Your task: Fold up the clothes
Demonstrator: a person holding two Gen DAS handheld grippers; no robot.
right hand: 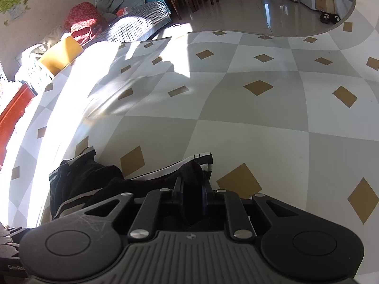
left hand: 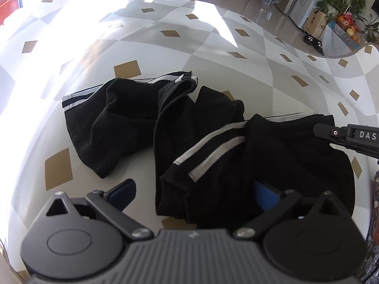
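**Right gripper pinched on the black shorts, left gripper spread wide**

Where the right gripper meets the cloth, its two pads stand close together with a ridge of black fabric bunched up between them, so it has hold of the black shorts at a striped edge. In the left wrist view the same tool comes in from the right edge as a dark fingertip lying on the right end of the garment, close to the white side stripes.

The left gripper is spread wide. Its left blue pad hangs over bare tablecloth, clear of the fabric. Its right blue pad is half hidden behind a fold at the near edge of the shorts; whether it touches the cloth cannot be told. Nothing is pinched between the two pads.

The shorts lie crumpled on the table, near the person's edge. One leg with its double white stripe spreads to the far left, the other part is heaped to the right under the right gripper, and a rumpled band runs between them.

The tablecloth is a pattern of white and grey squares with small brown diamonds, with strong sunlight across its left side. Beyond the far table edge are a shiny tiled floor, a sofa with cushions on the far left, and potted plants on the far right.
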